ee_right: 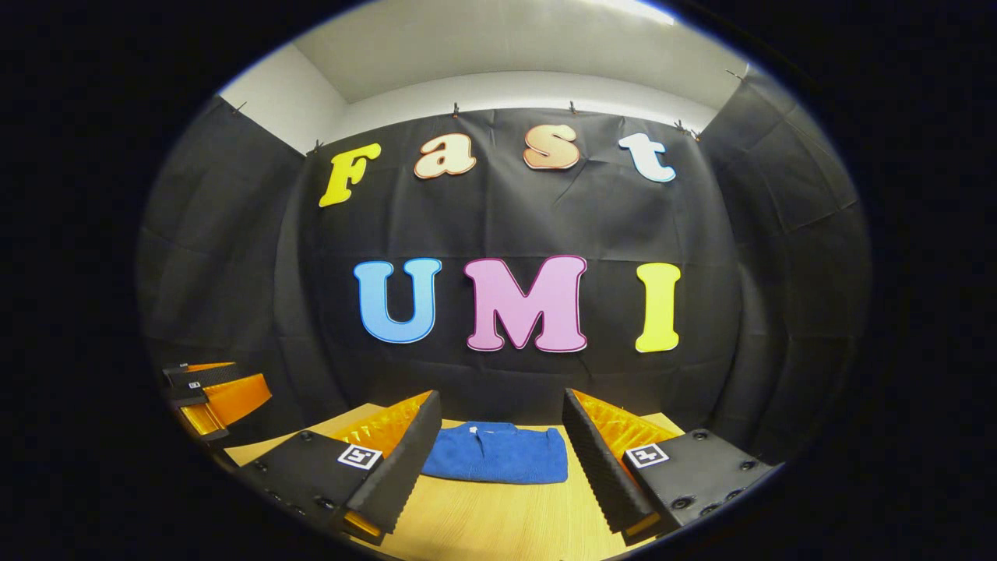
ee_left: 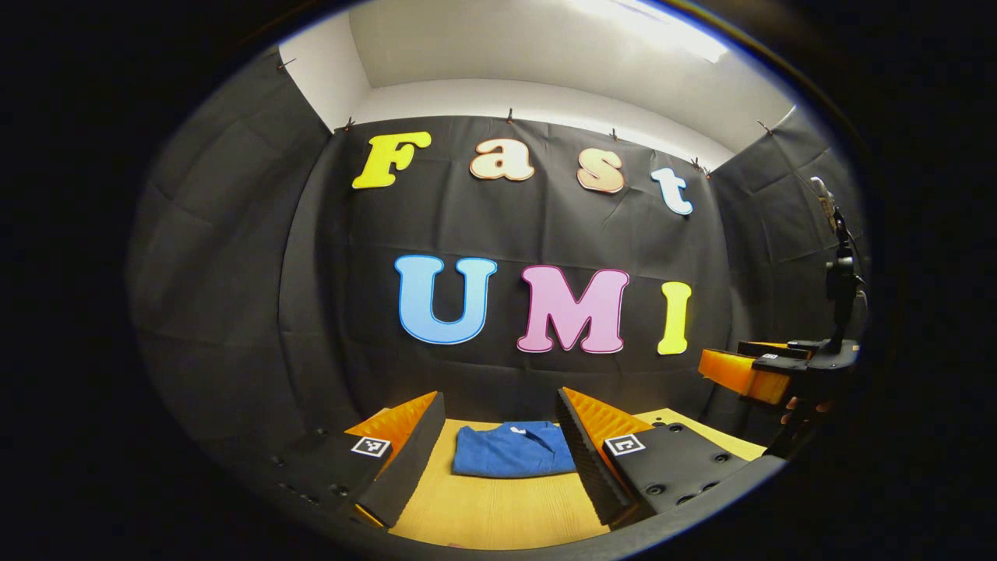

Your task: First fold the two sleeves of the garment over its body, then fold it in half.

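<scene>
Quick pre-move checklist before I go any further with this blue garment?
1. Sleeves folded over the body: ok, blue garment lies as a compact rectangle with no sleeve sticking out.
2. Folded in half: cannot tell.
3. Left gripper open and holding nothing: ok.
4. Right gripper open and holding nothing: ok.
5. Both grippers raised off the table: ok.
6. Collar visible at the far edge: ok.

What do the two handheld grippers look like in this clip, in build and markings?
Each gripper has two wedge-shaped fingers with ribbed inner faces on flat plates studded with bolts, and a square black-and-white marker tag sits on each plate. See the left gripper and the right gripper. In the left gripper view, the right one carries an upright post.
</scene>
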Tool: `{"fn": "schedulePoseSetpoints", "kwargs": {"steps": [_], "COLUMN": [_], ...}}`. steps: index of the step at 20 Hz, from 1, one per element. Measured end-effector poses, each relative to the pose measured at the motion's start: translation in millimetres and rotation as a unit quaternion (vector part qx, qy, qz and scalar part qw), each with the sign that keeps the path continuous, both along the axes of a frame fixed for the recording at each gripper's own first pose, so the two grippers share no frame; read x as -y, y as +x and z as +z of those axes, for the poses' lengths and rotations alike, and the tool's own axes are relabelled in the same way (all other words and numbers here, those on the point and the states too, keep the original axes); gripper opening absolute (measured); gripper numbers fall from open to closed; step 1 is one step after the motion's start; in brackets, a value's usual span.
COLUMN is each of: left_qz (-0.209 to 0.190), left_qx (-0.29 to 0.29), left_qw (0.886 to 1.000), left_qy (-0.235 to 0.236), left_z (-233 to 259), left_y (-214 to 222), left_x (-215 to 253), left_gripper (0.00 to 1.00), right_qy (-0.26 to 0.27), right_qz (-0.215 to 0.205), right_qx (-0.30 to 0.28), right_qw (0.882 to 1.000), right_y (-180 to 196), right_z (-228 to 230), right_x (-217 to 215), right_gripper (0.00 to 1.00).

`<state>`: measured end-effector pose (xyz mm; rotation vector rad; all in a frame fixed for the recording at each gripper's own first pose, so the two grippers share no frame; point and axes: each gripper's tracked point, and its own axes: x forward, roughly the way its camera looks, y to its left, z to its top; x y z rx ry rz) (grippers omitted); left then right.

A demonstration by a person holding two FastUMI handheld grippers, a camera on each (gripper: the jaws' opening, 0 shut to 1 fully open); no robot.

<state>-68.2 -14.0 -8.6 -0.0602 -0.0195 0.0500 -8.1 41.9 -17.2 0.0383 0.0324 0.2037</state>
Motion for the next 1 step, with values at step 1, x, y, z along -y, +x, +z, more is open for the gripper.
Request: {"fn": "schedulePoseSetpoints", "kwargs": {"steps": [1], "left_qz": [-0.001], "left_qx": [-0.002], "left_qw": [1.0], "left_qy": [-0.002], "left_z": [-1.2], "left_y": [-1.6], "left_x": [-0.1], "left_gripper": [0.82], "right_qy": [-0.001], "right_qz": [-0.001], "right_qx": [-0.001], "right_qw": [1.0], "right_y": [-1.0], "right_z": [-0.2], "right_x": [1.7], "right_gripper": [0.98]}}
